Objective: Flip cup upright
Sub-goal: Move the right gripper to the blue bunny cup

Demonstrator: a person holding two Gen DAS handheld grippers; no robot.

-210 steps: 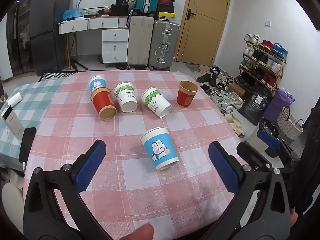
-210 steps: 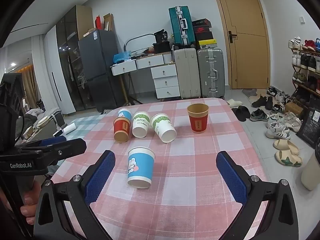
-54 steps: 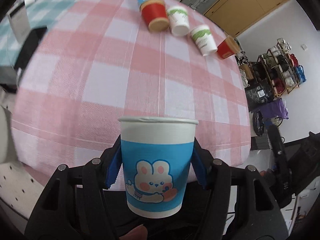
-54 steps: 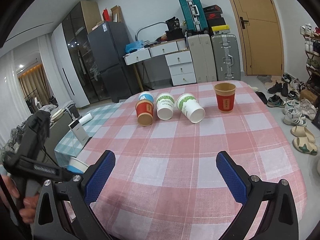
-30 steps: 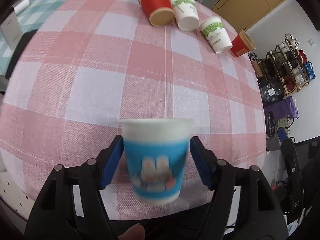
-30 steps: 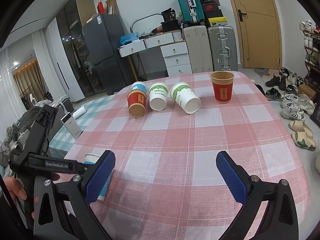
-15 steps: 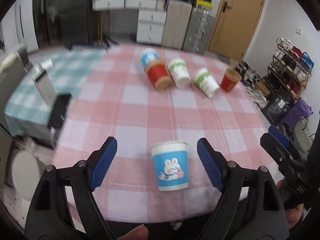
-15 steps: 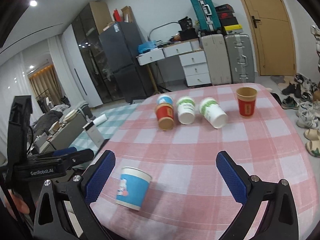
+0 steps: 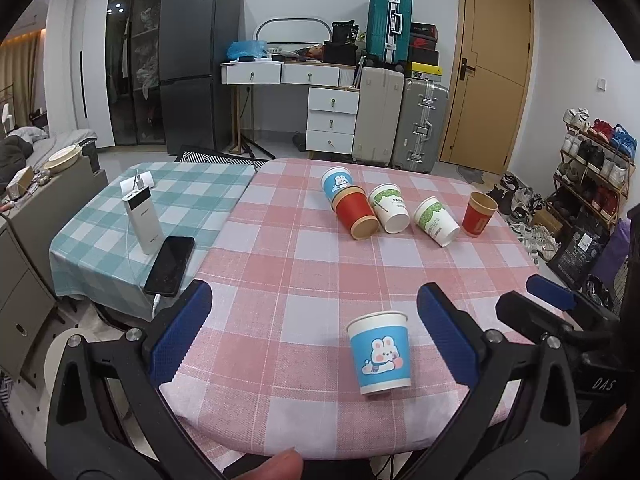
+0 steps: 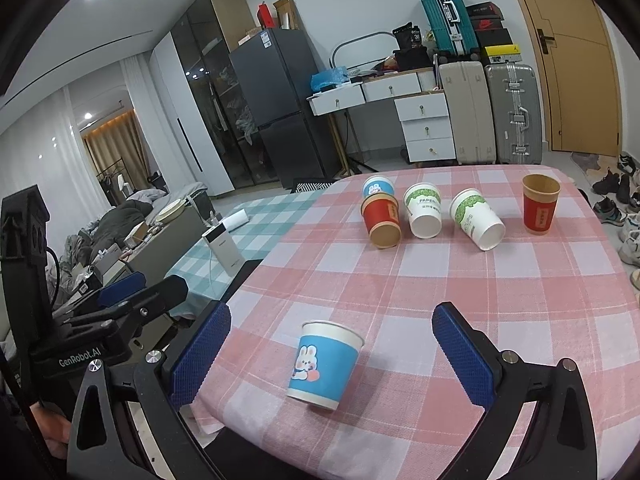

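Observation:
A blue rabbit paper cup (image 9: pixel 380 353) stands upright, mouth up, near the front edge of the pink checked table (image 9: pixel 304 264); it also shows in the right wrist view (image 10: pixel 325 364). My left gripper (image 9: pixel 314 334) is open and empty, drawn back from the cup, which sits between its fingers' line of sight. My right gripper (image 10: pixel 330 354) is open and empty, hovering just before the same cup. The left gripper body shows at the left of the right wrist view (image 10: pixel 120 312).
At the table's far side lie a blue cup (image 9: pixel 337 182), a red cup (image 9: pixel 356 214) and two white-green cups (image 9: pixel 390 208) (image 9: pixel 436 221) on their sides; a red cup (image 9: pixel 479 214) stands upright. A power bank (image 9: pixel 143 220) and phone (image 9: pixel 170 265) lie on the green-checked table at left.
My left gripper held the blue rabbit cup upright, set it down near the front edge, opened and pulled back. The right gripper stayed open and tilted toward the cup.

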